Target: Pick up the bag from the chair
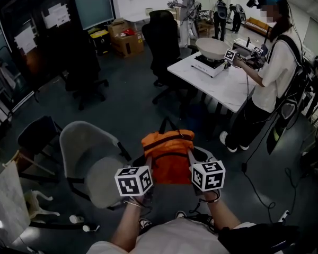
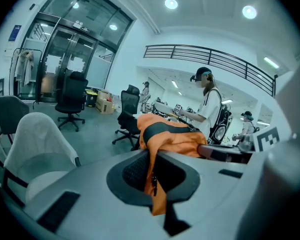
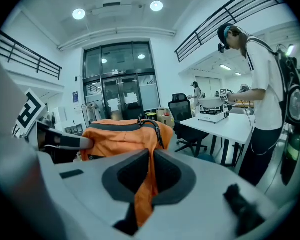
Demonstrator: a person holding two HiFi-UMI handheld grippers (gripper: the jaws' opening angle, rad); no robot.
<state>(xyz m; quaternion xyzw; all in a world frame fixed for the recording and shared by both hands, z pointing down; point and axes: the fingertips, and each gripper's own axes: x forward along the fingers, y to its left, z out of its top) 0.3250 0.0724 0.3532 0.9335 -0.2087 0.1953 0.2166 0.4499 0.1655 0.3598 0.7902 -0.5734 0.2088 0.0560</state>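
An orange bag (image 1: 168, 155) with black trim and a black strap hangs in the air between my two grippers, to the right of the light grey chair (image 1: 90, 160). My left gripper (image 1: 146, 169) is shut on the bag's left edge; orange fabric (image 2: 157, 184) is pinched between its jaws. At the bag's right edge my right gripper (image 1: 193, 163) is shut on a fold of the orange fabric (image 3: 146, 181). In the right gripper view the bag (image 3: 122, 136) fills the middle, with the left gripper's finger (image 3: 65, 142) at its far side.
A white table (image 1: 217, 83) with a white bowl-shaped appliance (image 1: 212, 54) stands ahead right, a person (image 1: 270, 73) working at it. Black office chairs (image 1: 164, 41) stand beyond. A dark chair (image 1: 37, 139) and cardboard boxes (image 1: 124, 38) are on the left. Cables lie on the floor at right.
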